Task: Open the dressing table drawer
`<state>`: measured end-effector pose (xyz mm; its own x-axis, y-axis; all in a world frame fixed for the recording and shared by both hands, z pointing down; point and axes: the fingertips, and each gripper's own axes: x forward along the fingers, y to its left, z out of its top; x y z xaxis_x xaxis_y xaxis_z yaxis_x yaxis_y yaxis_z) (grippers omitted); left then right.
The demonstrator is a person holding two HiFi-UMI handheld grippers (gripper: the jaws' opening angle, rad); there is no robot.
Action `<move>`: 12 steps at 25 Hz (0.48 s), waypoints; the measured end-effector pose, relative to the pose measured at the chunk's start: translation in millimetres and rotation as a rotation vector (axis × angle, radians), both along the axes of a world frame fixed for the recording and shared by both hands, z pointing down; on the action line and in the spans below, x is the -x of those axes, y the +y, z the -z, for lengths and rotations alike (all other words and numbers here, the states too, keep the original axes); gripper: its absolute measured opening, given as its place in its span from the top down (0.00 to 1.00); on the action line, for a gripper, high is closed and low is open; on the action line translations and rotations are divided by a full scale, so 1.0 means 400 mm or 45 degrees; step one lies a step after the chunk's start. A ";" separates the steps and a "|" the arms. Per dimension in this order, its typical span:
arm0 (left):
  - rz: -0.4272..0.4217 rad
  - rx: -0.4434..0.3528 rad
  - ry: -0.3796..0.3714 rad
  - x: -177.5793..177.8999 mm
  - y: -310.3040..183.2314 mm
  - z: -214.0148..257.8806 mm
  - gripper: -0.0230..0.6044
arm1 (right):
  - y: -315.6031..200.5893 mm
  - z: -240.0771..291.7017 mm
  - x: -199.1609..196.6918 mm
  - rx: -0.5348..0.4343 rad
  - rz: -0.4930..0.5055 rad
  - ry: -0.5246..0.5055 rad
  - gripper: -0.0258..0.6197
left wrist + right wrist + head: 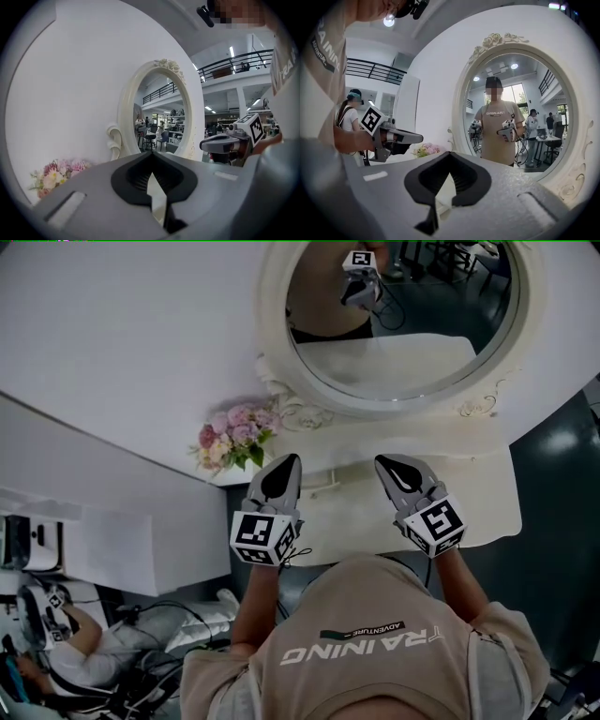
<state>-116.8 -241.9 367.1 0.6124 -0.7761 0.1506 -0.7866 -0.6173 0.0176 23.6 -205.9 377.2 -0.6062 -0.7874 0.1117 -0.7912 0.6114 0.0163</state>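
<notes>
Where the head view looks steeply down, a cream dressing table stands against a white wall, its tabletop bare at the right side.

- Drawer: belongs to this dressing table, which lies below and ahead of both tools; the drawer front cannot be made out in any view.
- Round mirror: ornate cream frame, upright at the back of the tabletop. In the right gripper view it reflects a standing person holding two tools.
- Pink flower bunch: at the left end of the tabletop, just beside the mirror frame.
- Left tool: held in the air above the tabletop's front edge and pointing at the mirror. The jaws are closed tip to tip and nothing is between them. Its marker cube faces up.
- Right tool: level with the left, near it but apart, aimed the same way. The jaws meet at the tips and are empty. Its marker cube faces up.
- Beige shirt: worn by the person holding the tools, at the bottom of the head view.
- Second person: lower left, well apart from the dressing table.
</notes>
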 end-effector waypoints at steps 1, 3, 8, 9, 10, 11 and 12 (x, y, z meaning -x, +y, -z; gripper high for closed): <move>0.003 -0.011 -0.001 0.001 -0.005 0.011 0.93 | -0.003 0.008 -0.001 -0.005 -0.002 -0.002 0.96; 0.009 -0.031 -0.004 0.005 -0.014 0.029 0.93 | -0.008 0.021 -0.003 -0.017 -0.007 -0.004 0.96; 0.026 -0.070 0.036 0.012 -0.023 0.060 0.93 | -0.007 0.039 -0.014 -0.041 -0.018 -0.006 0.96; 0.030 -0.071 0.038 0.012 -0.024 0.058 0.93 | -0.006 0.038 -0.015 -0.044 -0.017 -0.005 0.96; 0.034 -0.070 0.033 0.012 -0.026 0.054 0.93 | -0.006 0.037 -0.016 -0.045 -0.016 -0.004 0.96; 0.037 -0.068 0.026 0.012 -0.026 0.048 0.93 | -0.006 0.036 -0.015 -0.046 -0.015 -0.006 0.96; 0.039 -0.063 0.020 0.012 -0.026 0.043 0.93 | -0.006 0.035 -0.015 -0.045 -0.015 -0.008 0.96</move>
